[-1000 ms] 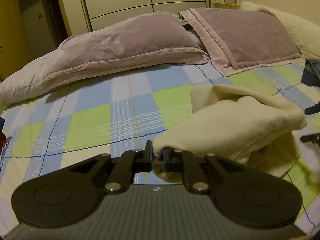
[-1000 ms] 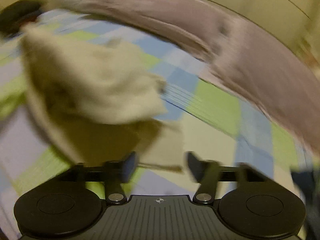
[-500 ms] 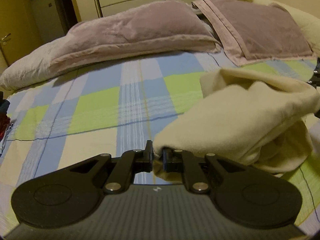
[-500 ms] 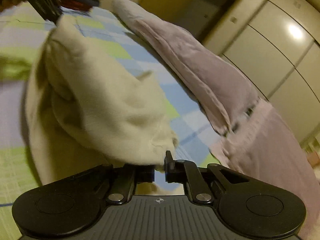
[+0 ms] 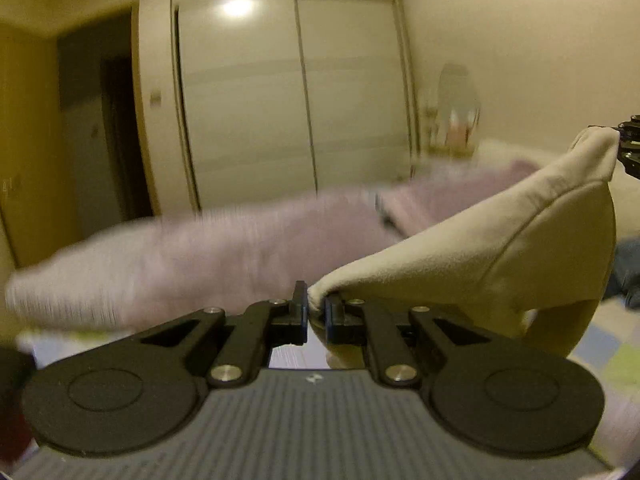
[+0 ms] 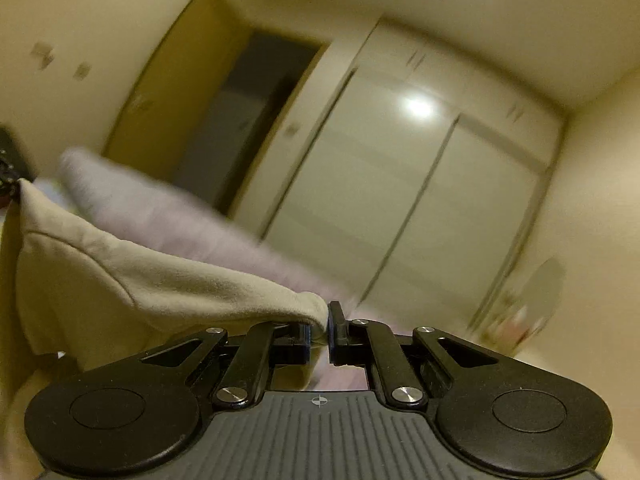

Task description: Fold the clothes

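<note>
A cream fleece garment hangs in the air, stretched between both grippers above the bed. My left gripper is shut on one corner of it at the bottom centre of the left wrist view. At that view's far right edge, the right gripper pinches the other corner. In the right wrist view my right gripper is shut on a corner of the cream garment, which runs off to the left toward the left gripper at the edge. The garment's lower part sags out of sight.
Mauve pillows lie blurred along the head of the bed, with the checked bedsheet showing low right. White wardrobe doors fill the back wall beside a dark doorway. A dark blue cloth sits at the right.
The right gripper closed on a corner of the cream garment. Both grippers then rose and tilted up, lifting the garment off the bed so that it hangs between them.
</note>
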{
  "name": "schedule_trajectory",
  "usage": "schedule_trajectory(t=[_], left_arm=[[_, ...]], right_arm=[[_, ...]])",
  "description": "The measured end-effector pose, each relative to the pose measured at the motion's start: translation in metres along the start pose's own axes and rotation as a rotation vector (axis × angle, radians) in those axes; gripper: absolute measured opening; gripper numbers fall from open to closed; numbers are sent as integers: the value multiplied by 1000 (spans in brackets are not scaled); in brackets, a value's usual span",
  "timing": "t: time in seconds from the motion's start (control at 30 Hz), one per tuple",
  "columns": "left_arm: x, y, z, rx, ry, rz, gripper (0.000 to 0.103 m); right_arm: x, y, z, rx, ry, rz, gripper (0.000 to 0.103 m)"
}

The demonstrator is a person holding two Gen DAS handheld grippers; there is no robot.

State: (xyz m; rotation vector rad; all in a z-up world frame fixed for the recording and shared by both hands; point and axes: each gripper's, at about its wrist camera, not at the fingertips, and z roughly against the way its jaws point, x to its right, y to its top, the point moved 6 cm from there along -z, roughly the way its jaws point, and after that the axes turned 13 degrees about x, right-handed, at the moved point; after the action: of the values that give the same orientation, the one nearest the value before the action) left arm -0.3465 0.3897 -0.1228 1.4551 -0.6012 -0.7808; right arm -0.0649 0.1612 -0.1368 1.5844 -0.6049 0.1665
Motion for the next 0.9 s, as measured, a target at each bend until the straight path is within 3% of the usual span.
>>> schedule_trajectory(t=[0.13,0.23,0.43,0.6,0.77,0.8,0.87,0.9], left_arm=[[-23,58,34,103,-19,-49,8],[-35,75,69,132,-16,-61,8],[-55,93,136,138,6,-15,8],[-63,125,155,193,10,-35,8],[-72,135,105,186,32,-51,8],[-75,120,81,143,36,-35,8],[-80,88,31,54,46,1,10],[-83,73,6,9,51,18,16]], right_arm=[[13,76,11,54,-89,19,6],[7,112,29,56,-102,41,6],[-30,145,82,-2,-52,29,6],[-37,171,99,-3,-45,30,6],[-24,179,59,22,-43,43,6],[-22,173,42,13,-37,50,6],[-21,150,5,-50,-15,63,6],[-24,119,-20,-139,3,76,6]])
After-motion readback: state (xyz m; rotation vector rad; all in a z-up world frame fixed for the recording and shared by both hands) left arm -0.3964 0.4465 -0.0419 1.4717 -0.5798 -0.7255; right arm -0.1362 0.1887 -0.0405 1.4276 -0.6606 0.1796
